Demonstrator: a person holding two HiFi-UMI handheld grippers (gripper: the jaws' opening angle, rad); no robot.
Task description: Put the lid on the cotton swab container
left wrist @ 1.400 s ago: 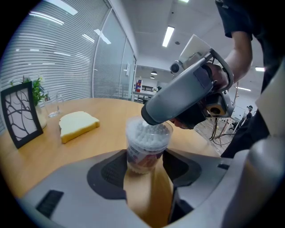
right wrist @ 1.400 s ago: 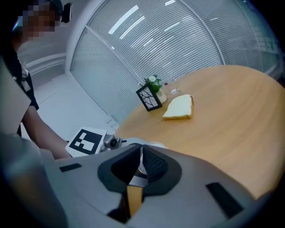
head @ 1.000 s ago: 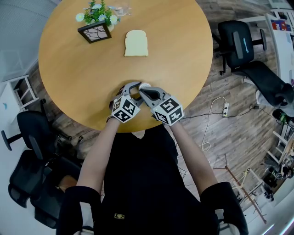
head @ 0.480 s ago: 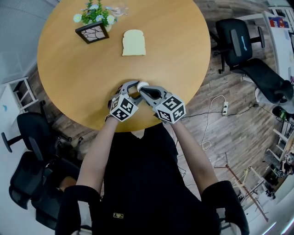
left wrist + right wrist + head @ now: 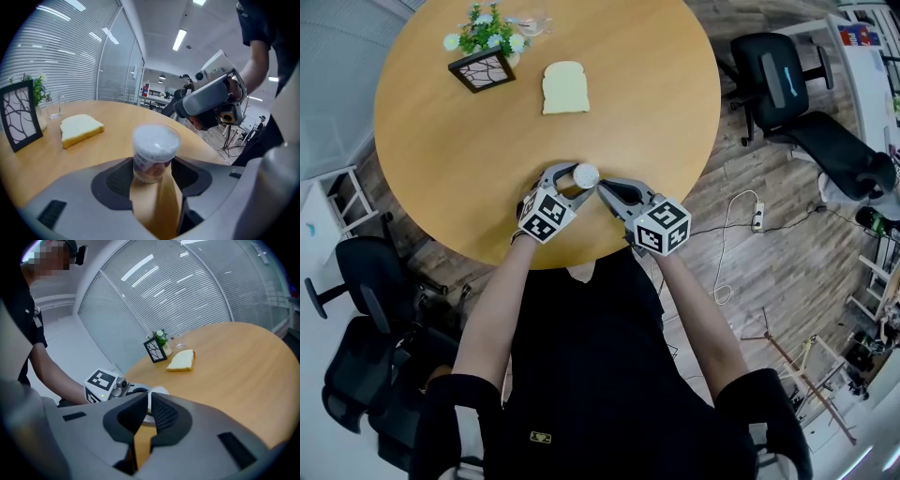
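The right gripper (image 5: 602, 190) has drawn back to the right, off the container (image 5: 586, 174), whose round top now shows. Its jaws are closed together with nothing between them. The left gripper (image 5: 152, 174) clamps the container upright on the surface (image 5: 441, 178) near the person's edge, with a pad on each side of its body. A clear lid (image 5: 156, 136) sits on it, over white swab tips. A bread slice (image 5: 565, 88) and a frame (image 5: 481, 68) lie well beyond.
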